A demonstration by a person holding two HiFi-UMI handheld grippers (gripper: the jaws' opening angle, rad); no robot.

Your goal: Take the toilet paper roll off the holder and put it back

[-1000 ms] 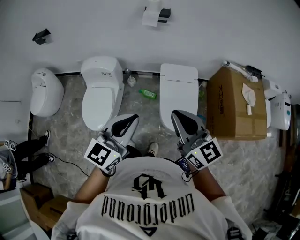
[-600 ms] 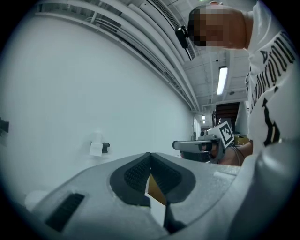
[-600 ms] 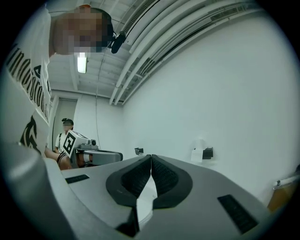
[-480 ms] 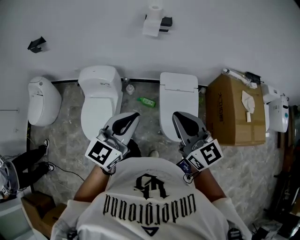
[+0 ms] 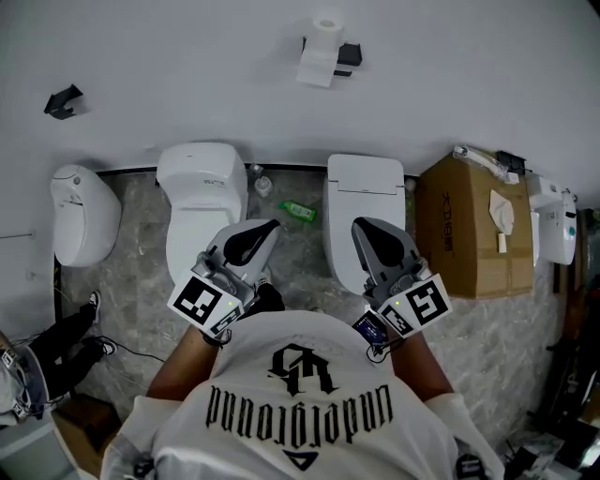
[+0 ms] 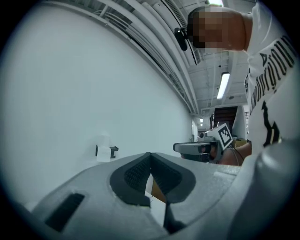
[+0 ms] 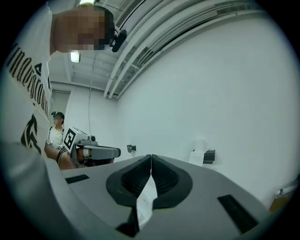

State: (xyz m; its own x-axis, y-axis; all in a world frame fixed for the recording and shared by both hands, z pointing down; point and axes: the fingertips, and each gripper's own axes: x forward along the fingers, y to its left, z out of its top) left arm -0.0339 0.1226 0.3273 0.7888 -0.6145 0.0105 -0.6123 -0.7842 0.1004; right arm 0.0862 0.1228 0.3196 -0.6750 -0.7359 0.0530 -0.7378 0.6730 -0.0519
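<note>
Holder partly behind toilet paper roll, details too small

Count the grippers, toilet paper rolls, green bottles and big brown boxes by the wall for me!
Grippers: 2, the left gripper and the right gripper
Toilet paper roll: 1
Green bottle: 1
Brown box: 1
Total: 5

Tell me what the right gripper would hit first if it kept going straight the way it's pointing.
Probably the bare white wall. The right gripper, jaws shut and empty, aims left of the toilet paper roll on its holder; nothing stands between, though depth is unclear.
</note>
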